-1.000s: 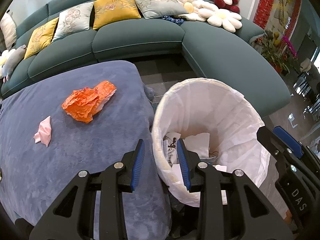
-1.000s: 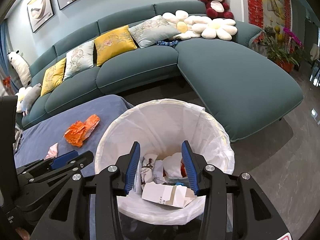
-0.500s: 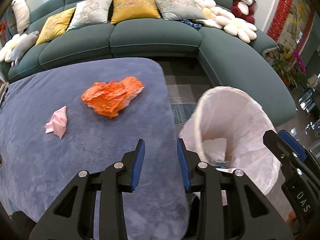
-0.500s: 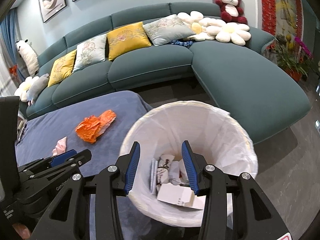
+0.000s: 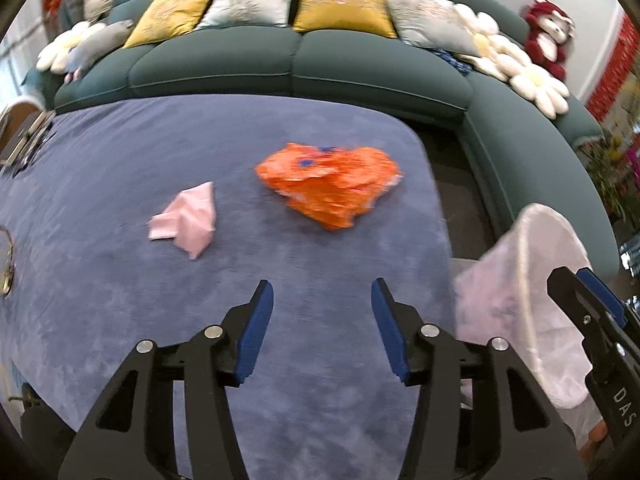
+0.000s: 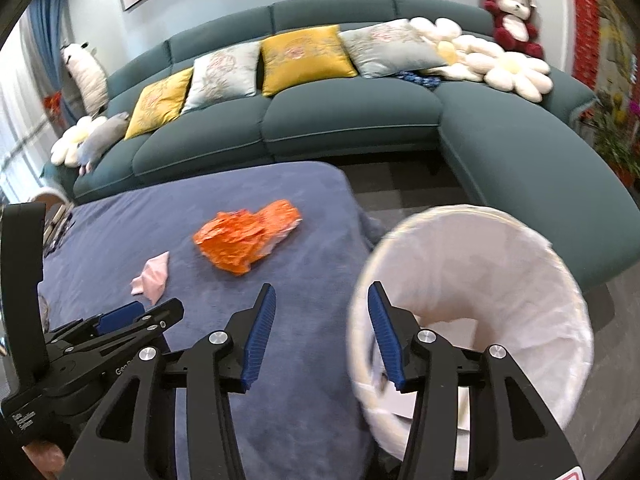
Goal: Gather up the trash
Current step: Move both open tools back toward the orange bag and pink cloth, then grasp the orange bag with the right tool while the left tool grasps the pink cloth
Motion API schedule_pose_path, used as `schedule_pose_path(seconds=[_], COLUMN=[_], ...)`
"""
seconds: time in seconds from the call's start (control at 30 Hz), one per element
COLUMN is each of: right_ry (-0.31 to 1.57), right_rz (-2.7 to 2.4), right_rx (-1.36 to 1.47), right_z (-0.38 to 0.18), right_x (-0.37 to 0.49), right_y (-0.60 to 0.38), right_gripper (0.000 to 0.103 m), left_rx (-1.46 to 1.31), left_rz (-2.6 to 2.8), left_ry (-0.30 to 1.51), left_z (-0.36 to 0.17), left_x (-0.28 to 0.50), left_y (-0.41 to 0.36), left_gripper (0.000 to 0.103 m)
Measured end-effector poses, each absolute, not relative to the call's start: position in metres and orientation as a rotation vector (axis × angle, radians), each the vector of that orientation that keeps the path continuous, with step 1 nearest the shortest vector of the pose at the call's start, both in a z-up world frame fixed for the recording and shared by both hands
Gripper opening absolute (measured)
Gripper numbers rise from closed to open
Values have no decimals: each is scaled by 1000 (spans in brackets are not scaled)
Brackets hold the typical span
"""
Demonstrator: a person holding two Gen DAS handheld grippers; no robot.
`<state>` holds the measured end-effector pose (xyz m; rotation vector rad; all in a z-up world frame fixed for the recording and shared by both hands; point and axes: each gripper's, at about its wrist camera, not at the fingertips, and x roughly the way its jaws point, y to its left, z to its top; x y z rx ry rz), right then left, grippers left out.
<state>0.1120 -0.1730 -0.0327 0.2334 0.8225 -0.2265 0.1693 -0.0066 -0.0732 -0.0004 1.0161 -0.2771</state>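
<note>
Bin (image 6: pixel 480 280) contents mostly hidden behind right claw (image 6: pixel 322 304), blurred.

The right hand-held gripper (image 6: pixel 322 320) hangs with its blue-padded jaws spread wide and nothing between them, one finger over the blue tabletop (image 6: pixel 208 216) and the other over the rim of the bin (image 6: pixel 476 300). The bin, lined with a white bag, stands just beside the tabletop's right edge; white paper shows inside it. An orange wrapper (image 6: pixel 246 240) lies crumpled on the tabletop, with a pink tissue (image 6: pixel 152 278) near it to the left, apart from it. The left hand-held gripper (image 6: pixel 140 316) reaches in from the lower left; its jaw state cannot be told. Behind the tabletop runs a teal sofa (image 6: pixel 348 120) with yellow and grey cushions.
</note>
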Motion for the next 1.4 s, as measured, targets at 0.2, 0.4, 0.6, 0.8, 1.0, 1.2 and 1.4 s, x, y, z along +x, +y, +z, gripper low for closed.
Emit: schedule_pose_path(seconds=[0.2,0.4,0.6,0.8,1.0,1.2,1.4], right_ry=[858,890,912,943,991,979,970], right_rz=[-162,-113,-86,-90,-101,-58,-31], right_rx=[211,201,195,175,191,212,204], right_z=[-48,-67,-86,-109,-135,-128,-112], right_x=[152,202,255,300,309,278,237], right_y=[-141,-114,-95,-86,-89,-89,-84], right_gripper=[49,54,60,62,43,17,16], left_rx=[-37,-59,-71,-74,-66,-87,-83], left_rz=[-203,-143,-116,-115,-124,-145,-173], left_ry=[1045,1064,1084,1128,1146,1143,1121], left_z=[-93,-111,-130,-155,-167,-161,-142], left_x=[198,230,264,288,294,283,250], left_y=[33,62,74,76,75,79,70], left_gripper=[49,51,59,60,28,4,3])
